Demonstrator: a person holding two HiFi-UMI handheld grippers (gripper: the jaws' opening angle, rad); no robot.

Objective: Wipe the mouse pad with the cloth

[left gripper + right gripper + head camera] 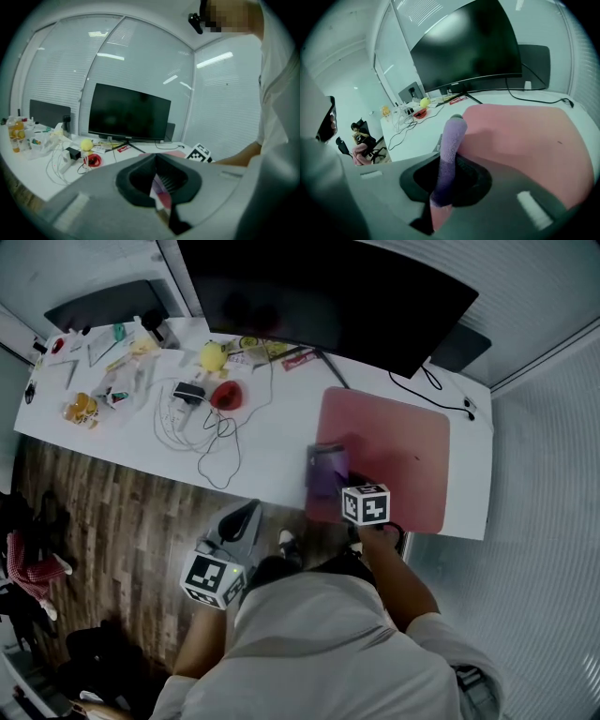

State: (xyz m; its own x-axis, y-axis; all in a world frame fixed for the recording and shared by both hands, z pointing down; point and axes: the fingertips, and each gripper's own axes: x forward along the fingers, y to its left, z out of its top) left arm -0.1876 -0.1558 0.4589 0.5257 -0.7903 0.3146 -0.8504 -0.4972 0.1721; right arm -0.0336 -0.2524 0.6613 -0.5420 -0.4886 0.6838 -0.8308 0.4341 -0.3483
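Off the white desk's (272, 442) near edge, the left gripper (242, 514) hangs above the wood floor (122, 507), jaws together on nothing. To its right, the right gripper (331, 487) pinches the purple cloth (325, 463), which rests on the pink mouse pad's (398, 446) near-left edge.

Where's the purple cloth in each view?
Head view: purple cloth lies at lower centre, on the left edge of the pink mouse pad.
Left gripper view: only a purplish sliver shows through the jaw gap, and it is probably the cloth.
Right gripper view: the cloth stands upright at centre, clamped in the right gripper.
Shared landmark: the black monitor, behind the cloth in every view.
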